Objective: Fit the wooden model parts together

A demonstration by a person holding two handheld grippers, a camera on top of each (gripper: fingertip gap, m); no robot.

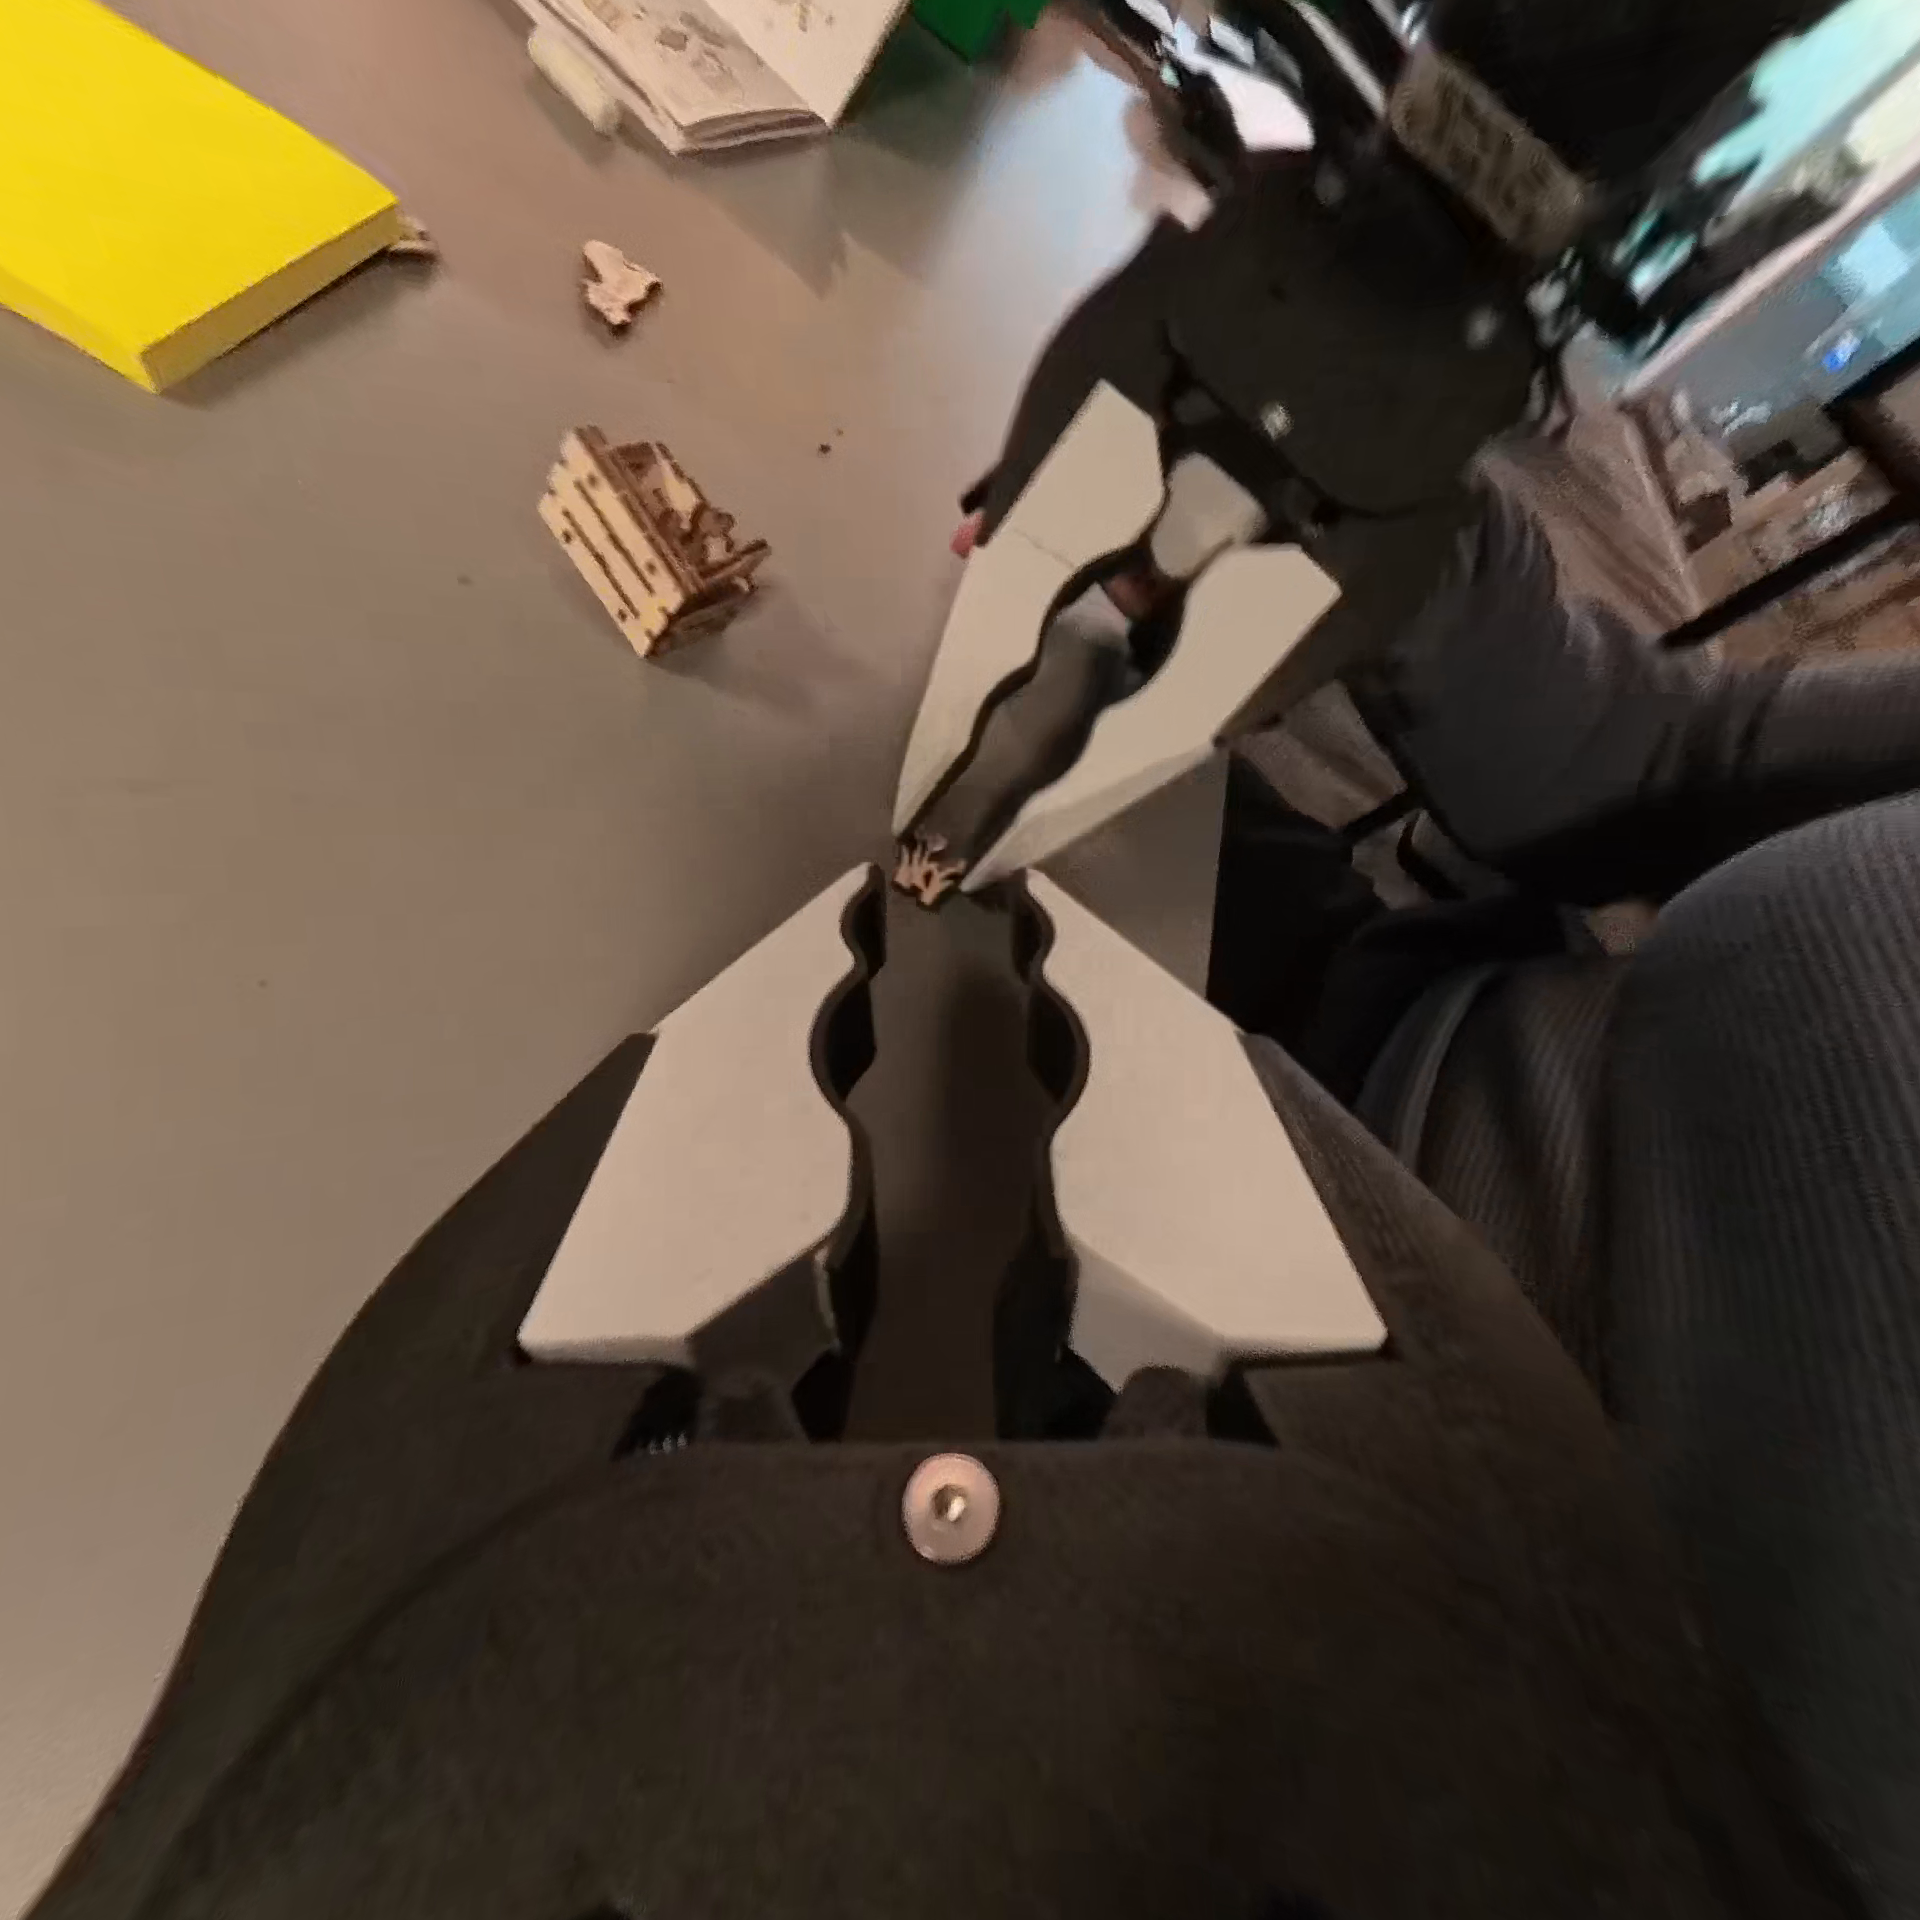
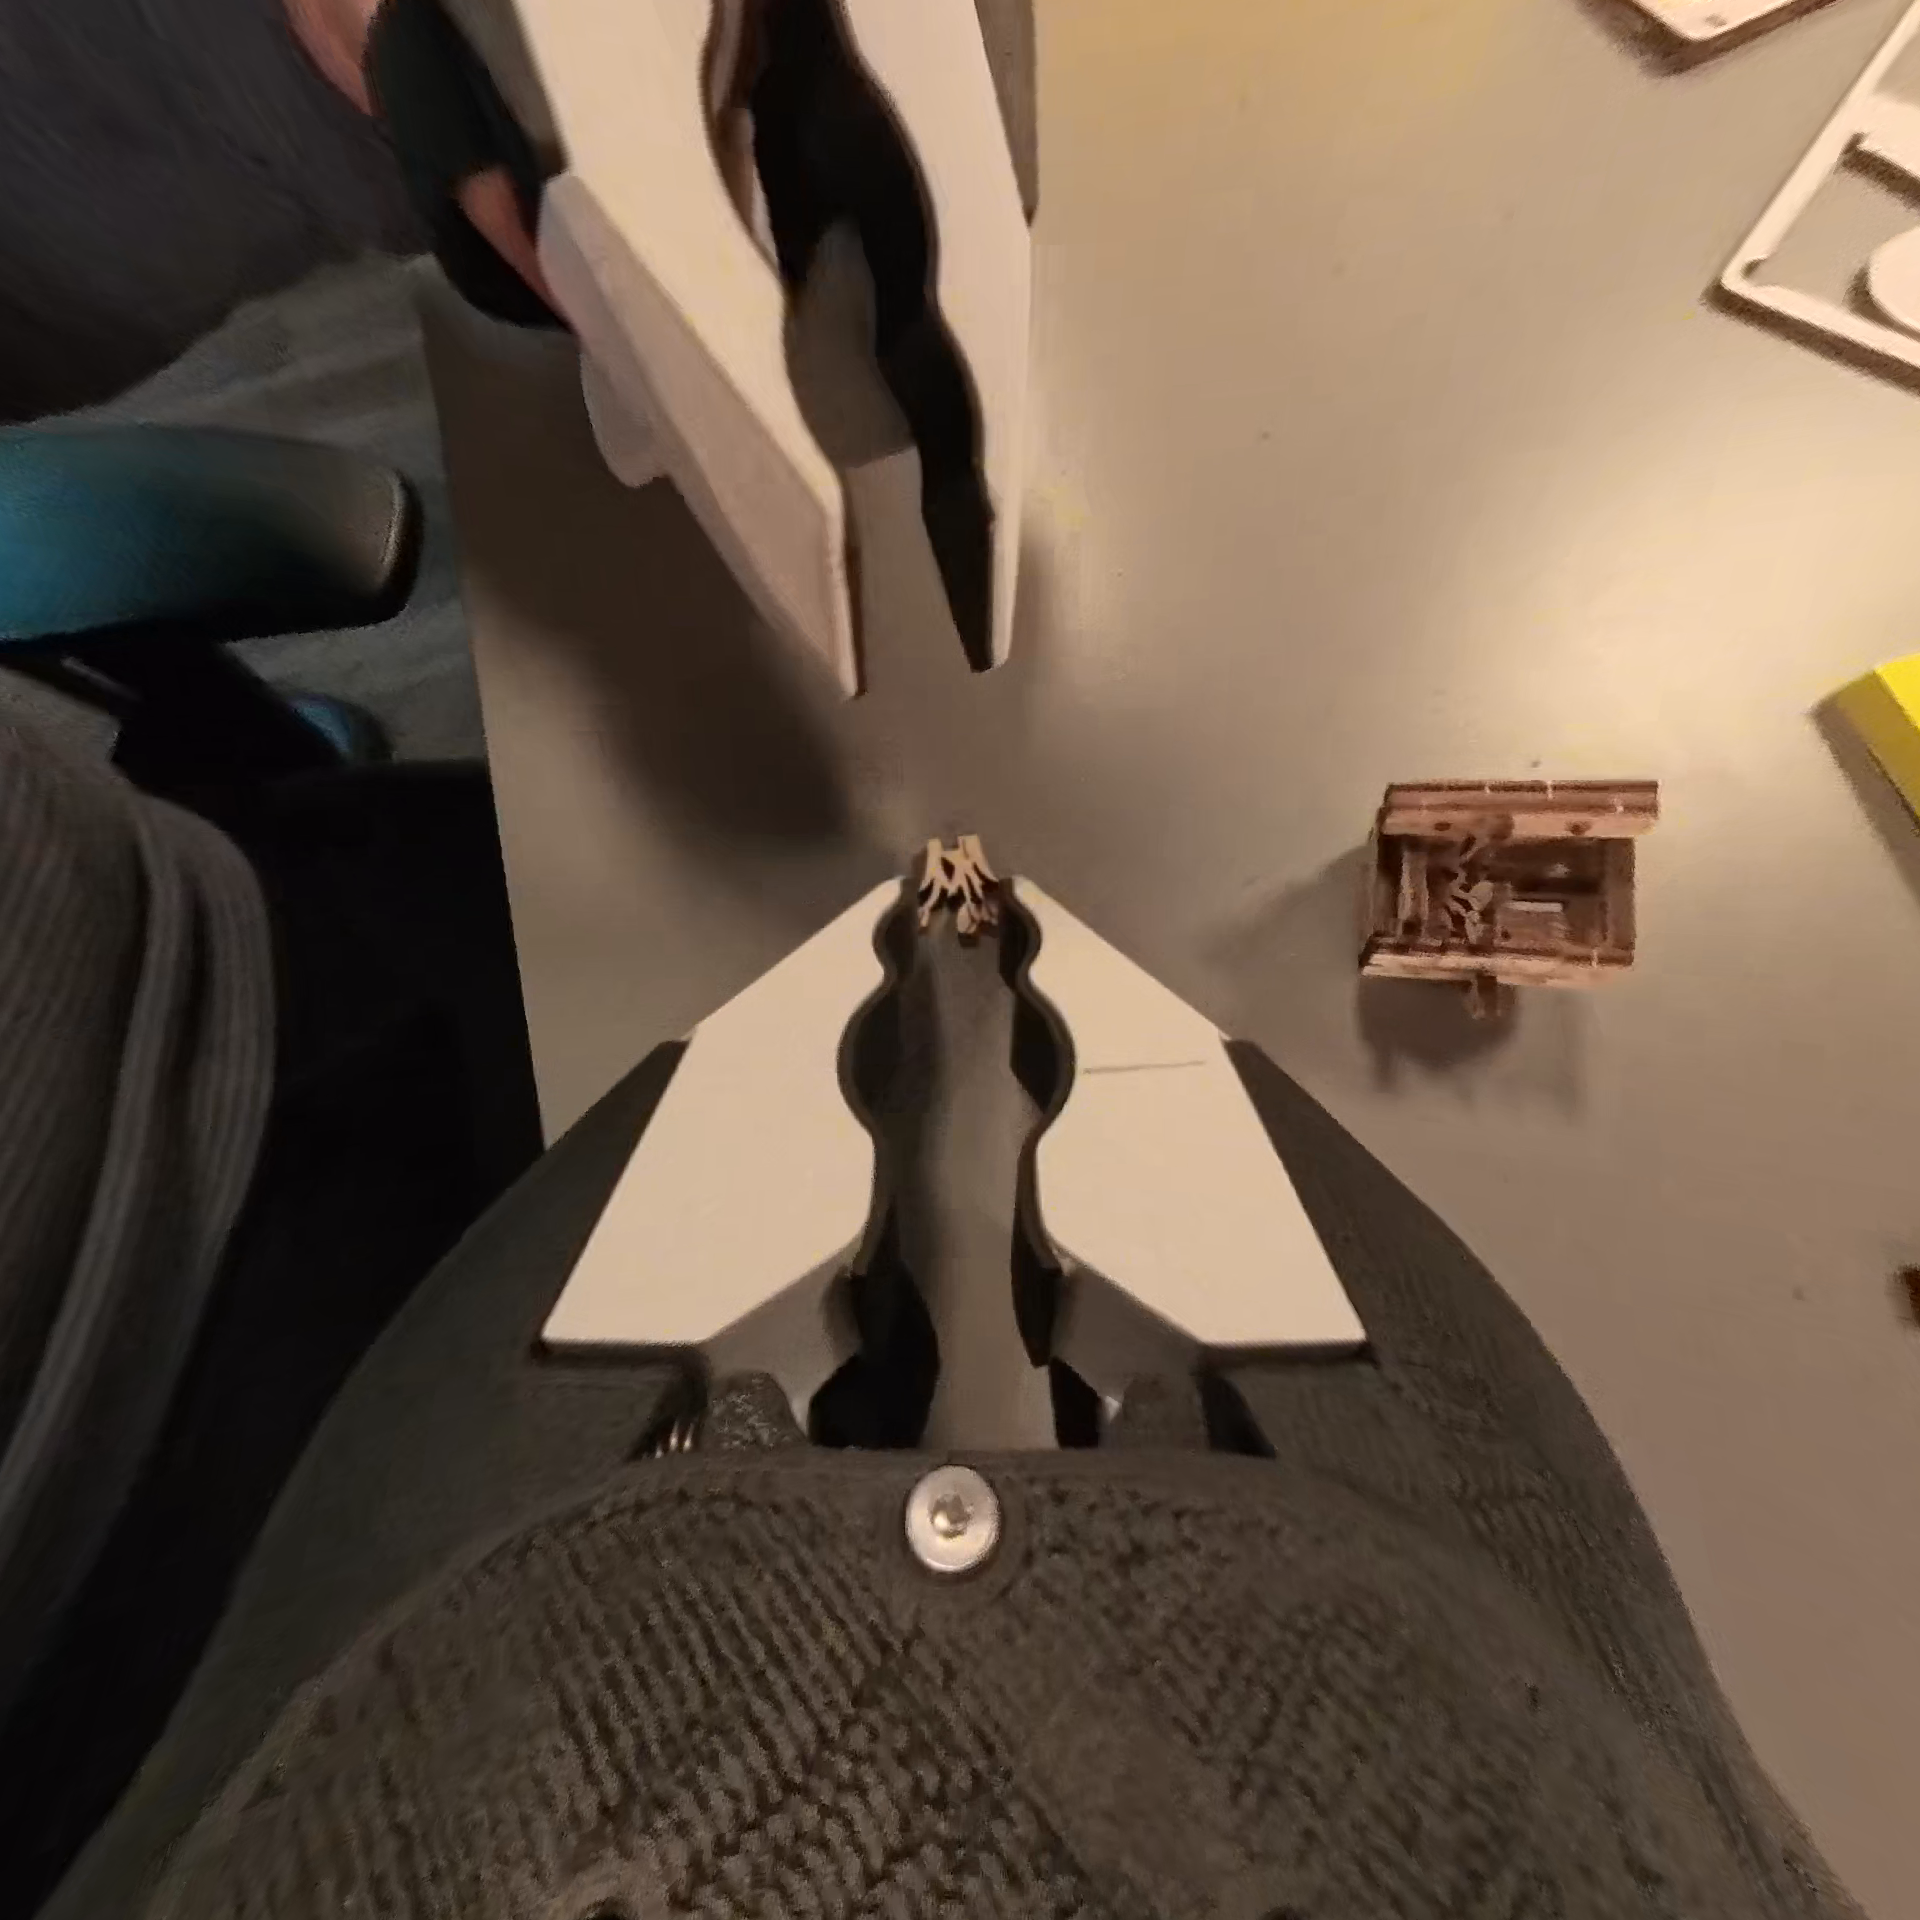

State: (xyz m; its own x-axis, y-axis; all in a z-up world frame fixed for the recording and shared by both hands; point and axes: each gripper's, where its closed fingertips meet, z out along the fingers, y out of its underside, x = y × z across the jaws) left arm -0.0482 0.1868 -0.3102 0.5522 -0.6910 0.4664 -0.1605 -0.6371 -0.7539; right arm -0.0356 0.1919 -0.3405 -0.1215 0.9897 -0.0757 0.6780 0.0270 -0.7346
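My right gripper [image 2: 961, 883] is shut on a small, spiky wooden piece [image 2: 956, 883] held at its fingertips above the grey table [image 2: 1195, 623]. In the left wrist view the right gripper [image 1: 935, 854] comes in from the upper right with the same piece [image 1: 921, 875]. My left gripper [image 1: 948, 881] is open and empty, its tips just short of that piece. It shows in the right wrist view [image 2: 920, 675] from above, jaws apart. A partly built wooden box-like model [image 1: 649, 540] [image 2: 1507, 894] lies on the table, apart from both grippers.
A loose wooden bit [image 1: 618, 286] lies near a yellow box [image 1: 156, 187] [image 2: 1881, 727]. An instruction booklet [image 1: 727, 73] and punched-out wooden sheets [image 2: 1829, 239] lie farther off. The table edge [image 2: 499, 831] is close, with a person's lap and a chair beyond it. Both grippers' tips are close together, under 4 cm apart. The loose wooden bit [image 1: 618, 286] lies around 15 centimetres away from my right fingertips.
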